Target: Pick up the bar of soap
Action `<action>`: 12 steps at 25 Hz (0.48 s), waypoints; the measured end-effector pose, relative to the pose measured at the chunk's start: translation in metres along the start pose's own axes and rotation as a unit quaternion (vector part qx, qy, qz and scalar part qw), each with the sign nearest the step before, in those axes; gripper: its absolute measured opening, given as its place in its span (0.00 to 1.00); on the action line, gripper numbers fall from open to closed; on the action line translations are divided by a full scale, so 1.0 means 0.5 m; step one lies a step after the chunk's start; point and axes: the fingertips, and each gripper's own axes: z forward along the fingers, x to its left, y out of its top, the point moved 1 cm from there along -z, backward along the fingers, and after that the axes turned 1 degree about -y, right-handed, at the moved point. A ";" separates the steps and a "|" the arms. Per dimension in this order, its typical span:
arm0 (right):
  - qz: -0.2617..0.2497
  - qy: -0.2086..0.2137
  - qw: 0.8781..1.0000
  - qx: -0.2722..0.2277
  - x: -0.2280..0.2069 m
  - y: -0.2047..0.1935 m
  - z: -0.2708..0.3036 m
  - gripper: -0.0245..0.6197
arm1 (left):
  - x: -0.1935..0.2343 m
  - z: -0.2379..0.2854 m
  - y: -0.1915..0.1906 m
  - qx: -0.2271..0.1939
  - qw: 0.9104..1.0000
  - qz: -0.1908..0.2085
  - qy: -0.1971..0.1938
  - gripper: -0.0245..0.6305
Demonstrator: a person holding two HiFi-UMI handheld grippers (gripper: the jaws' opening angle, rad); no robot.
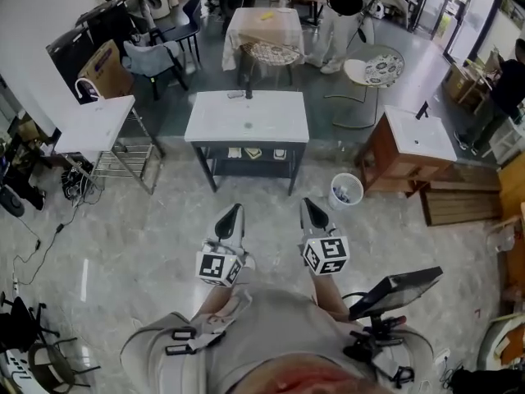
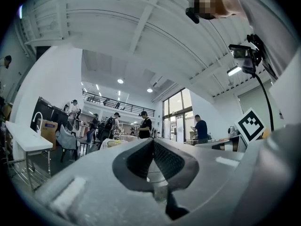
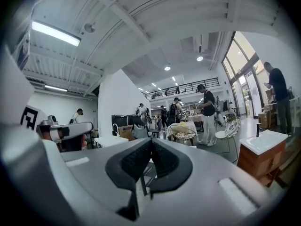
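**Both grippers shut and empty; washstand at 12 o'clock**

A screen (image 1: 395, 289) on a stand sits close at 3 o'clock of the person. The left gripper (image 1: 236, 213) and right gripper (image 1: 308, 205) are held side by side, apart from each other, both pointing to 12 o'clock. Each gripper's own view shows its pads pressed together with nothing between them (left gripper (image 2: 153, 143), right gripper (image 3: 150, 143)).

Ahead of the tips lies bare floor (image 1: 164, 228), open all the way to the washstand (image 1: 215, 130) at 12 o'clock. A bin (image 1: 345, 191) stands at 1 o'clock, near the washstand's right leg. Cables (image 1: 37, 240) trail at 9 o'clock.

The soap cannot be picked out for sure. A small flat piece (image 1: 235, 95) lies at the far edge of the washstand top, just left of the tap (image 1: 248, 93). Its long axis seems to run 9 to 3 o'clock, along that edge. Three small things (image 1: 253, 153) sit in a row on the shelf below, too small to tell.

A white table (image 1: 94, 125) flanks the washstand at 10 o'clock and a wood vanity (image 1: 414, 146) at 2 o'clock, with gaps on both sides. Farther off at 12 o'clock are chairs, tables and standing people.
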 end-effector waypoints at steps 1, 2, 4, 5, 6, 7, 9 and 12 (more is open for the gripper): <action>-0.001 -0.002 1.000 0.000 0.001 0.003 0.020 0.04 | 0.019 0.012 0.000 -0.001 1.000 0.000 -0.004 0.04; -0.001 -0.004 1.000 0.000 0.003 0.006 0.040 0.04 | 0.038 0.023 0.000 -0.001 1.000 -0.001 -0.007 0.04; -0.003 -0.005 1.000 0.002 0.005 0.010 0.079 0.04 | 0.073 0.044 -0.003 -0.002 1.000 -0.001 -0.012 0.04; -0.003 -0.006 1.000 0.003 0.004 0.012 0.097 0.04 | 0.089 0.054 -0.003 -0.002 1.000 -0.002 -0.014 0.04; -0.002 -0.007 1.000 0.003 0.005 0.014 0.114 0.04 | 0.103 0.064 0.001 0.000 1.000 -0.004 -0.016 0.04; -0.002 -0.008 1.000 0.004 0.005 0.016 0.129 0.04 | 0.118 0.073 0.003 0.002 1.000 -0.007 -0.016 0.04; -0.002 -0.013 1.000 0.006 0.004 0.019 0.156 0.04 | 0.148 0.089 0.003 0.004 1.000 -0.012 -0.016 0.04; -0.005 -0.017 1.000 0.009 0.008 0.024 0.197 0.04 | 0.192 0.111 -0.001 0.004 1.000 -0.019 -0.017 0.04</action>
